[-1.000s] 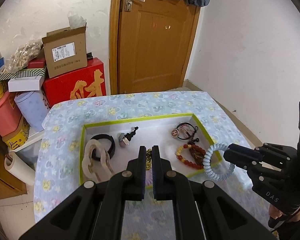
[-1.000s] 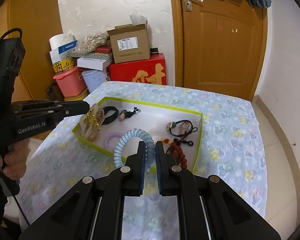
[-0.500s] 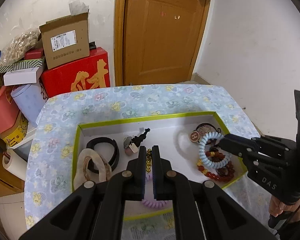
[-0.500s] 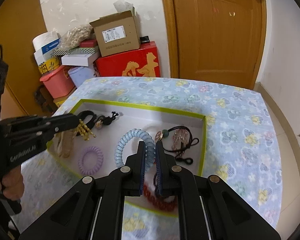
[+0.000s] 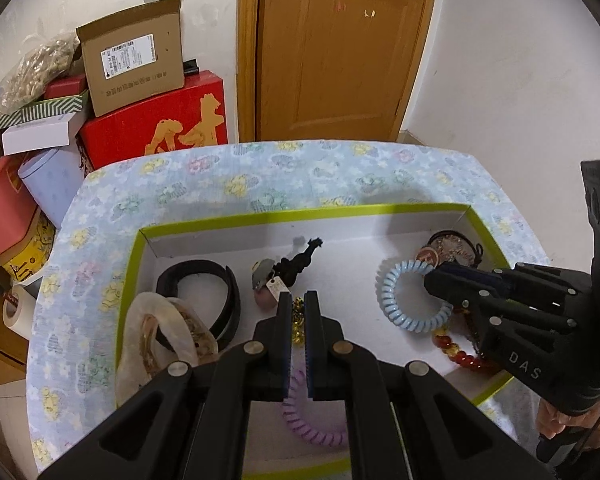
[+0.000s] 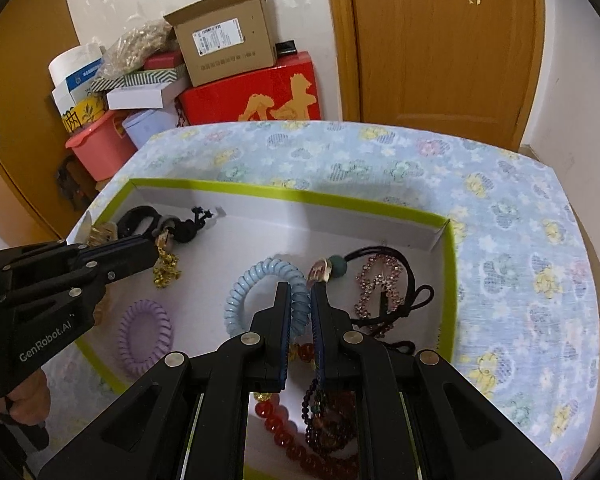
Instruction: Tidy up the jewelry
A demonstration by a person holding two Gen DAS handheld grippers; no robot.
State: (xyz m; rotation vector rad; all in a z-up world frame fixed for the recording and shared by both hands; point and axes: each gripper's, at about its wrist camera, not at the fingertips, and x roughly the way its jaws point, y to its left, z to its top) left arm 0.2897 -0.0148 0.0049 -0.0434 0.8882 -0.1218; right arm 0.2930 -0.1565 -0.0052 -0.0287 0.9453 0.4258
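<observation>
A white tray with a green rim (image 5: 300, 213) (image 6: 292, 196) sits on the flowered tablecloth. My left gripper (image 5: 298, 300) (image 6: 152, 250) is shut on a gold bead piece (image 5: 298, 322) (image 6: 165, 270) and holds it low over the tray's left middle. My right gripper (image 6: 301, 294) (image 5: 430, 280) is shut on a light blue spiral hair tie (image 6: 256, 292) (image 5: 404, 300), low over the tray's right half. Inside lie a purple spiral tie (image 5: 312, 424) (image 6: 144, 336), a black band (image 5: 204, 284), pale bangles (image 5: 156, 336), red beads (image 6: 300, 440) and a black cord with a charm (image 6: 380, 280).
Stacked boxes, a red box (image 5: 156, 124) and a pink tub (image 5: 0, 208) stand left of the table by the wall. A wooden door (image 5: 340, 48) is behind. The table's far edge (image 5: 284, 146) lies beyond the tray.
Both grippers moved forward and down over the tray. The blue tie went from the tray's right rim to low inside it. The gold piece also came lower.
</observation>
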